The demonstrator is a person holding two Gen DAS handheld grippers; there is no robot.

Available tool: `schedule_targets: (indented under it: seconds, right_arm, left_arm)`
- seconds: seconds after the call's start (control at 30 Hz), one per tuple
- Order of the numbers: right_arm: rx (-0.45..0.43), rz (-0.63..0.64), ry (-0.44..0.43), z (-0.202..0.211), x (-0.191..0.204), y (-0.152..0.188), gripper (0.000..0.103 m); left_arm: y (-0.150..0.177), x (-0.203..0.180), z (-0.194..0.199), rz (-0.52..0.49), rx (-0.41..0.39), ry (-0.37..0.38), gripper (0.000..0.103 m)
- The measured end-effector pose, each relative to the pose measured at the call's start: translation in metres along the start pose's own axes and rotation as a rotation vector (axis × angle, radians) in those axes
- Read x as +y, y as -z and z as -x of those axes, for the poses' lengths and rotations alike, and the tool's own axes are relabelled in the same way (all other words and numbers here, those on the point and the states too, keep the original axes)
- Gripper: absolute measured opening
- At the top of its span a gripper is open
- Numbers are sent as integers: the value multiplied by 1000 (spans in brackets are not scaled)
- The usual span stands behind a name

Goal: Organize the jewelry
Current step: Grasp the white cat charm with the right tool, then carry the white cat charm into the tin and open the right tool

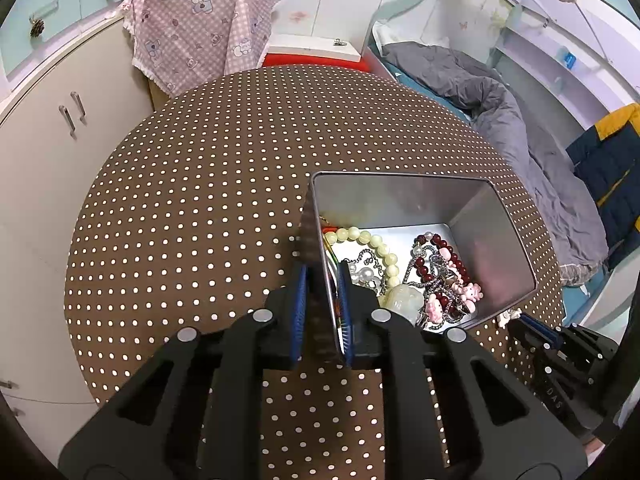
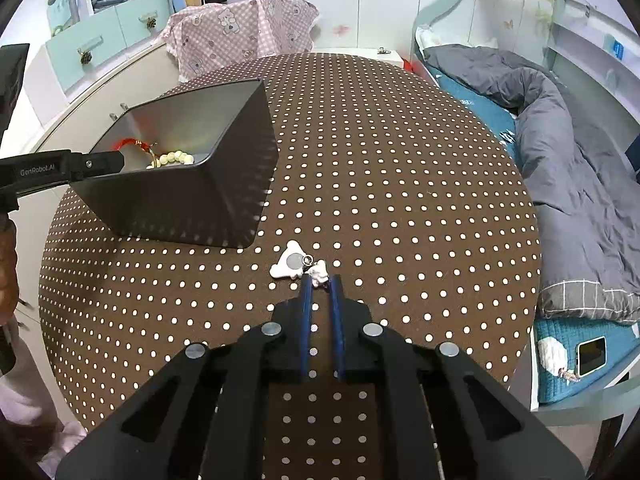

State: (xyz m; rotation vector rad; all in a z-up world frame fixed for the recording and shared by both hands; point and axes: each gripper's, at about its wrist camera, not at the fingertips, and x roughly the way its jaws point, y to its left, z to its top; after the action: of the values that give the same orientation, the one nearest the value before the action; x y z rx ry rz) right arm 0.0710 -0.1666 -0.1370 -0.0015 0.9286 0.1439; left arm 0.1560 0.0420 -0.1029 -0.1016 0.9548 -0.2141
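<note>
A metal tin box (image 1: pixel 496 232) stands on the round polka-dot table (image 1: pixel 200 208). It holds a pale green bead bracelet (image 1: pixel 376 244), a dark red bead bracelet (image 1: pixel 440 252), silver chains and pink charms (image 1: pixel 468 294). My left gripper (image 1: pixel 322 280) is shut on the tin's near left wall, one finger inside and one outside. In the right wrist view the tin (image 2: pixel 192 192) is at the left, held by the left gripper (image 2: pixel 100 164). My right gripper (image 2: pixel 320 280) is closed on the end of a white charm keychain (image 2: pixel 294 266) lying on the table.
A bed with a grey duvet (image 2: pixel 560 140) lies right of the table. A phone (image 2: pixel 592 356) lies on the blue sheet. A pink bear-print cloth (image 1: pixel 200 28) covers something behind the table. White cabinets (image 1: pixel 48 160) stand at the left.
</note>
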Motion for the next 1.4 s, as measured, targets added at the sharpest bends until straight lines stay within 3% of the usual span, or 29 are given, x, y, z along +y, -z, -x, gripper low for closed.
schedule_targets:
  seconds: [0.3,0.6,0.8,1.03,1.1,1.17,1.23,1.4]
  right_arm:
    - [-43,-16,7,14,-3,-18,7]
    - [-161,-13,20,49,-5,-48,7]
    - [-241,58,-26,71,21,-70,7]
    - [-204,148,-125,58,62,-81,9]
    - [-179,150,-148,51,68,-82,21]
    - [-173,148,-129,46,72,-84,42]
    - [-171,134,-125,45,69,-84,50]
    - [-163,98,-116,42,59,-85,55]
  left_arm:
    - [-2,2,0,-7,0,0,15]
    - [-1,2,0,-6,0,2,15]
    - [-2,2,0,-6,0,3,15]
    - [-2,2,0,-5,1,3,16]
    - [-1,2,0,-7,1,3,16]
    - [0,2,1,-8,0,4,16]
    - [0,2,1,-7,1,4,16]
    - [0,3,1,-6,1,4,16]
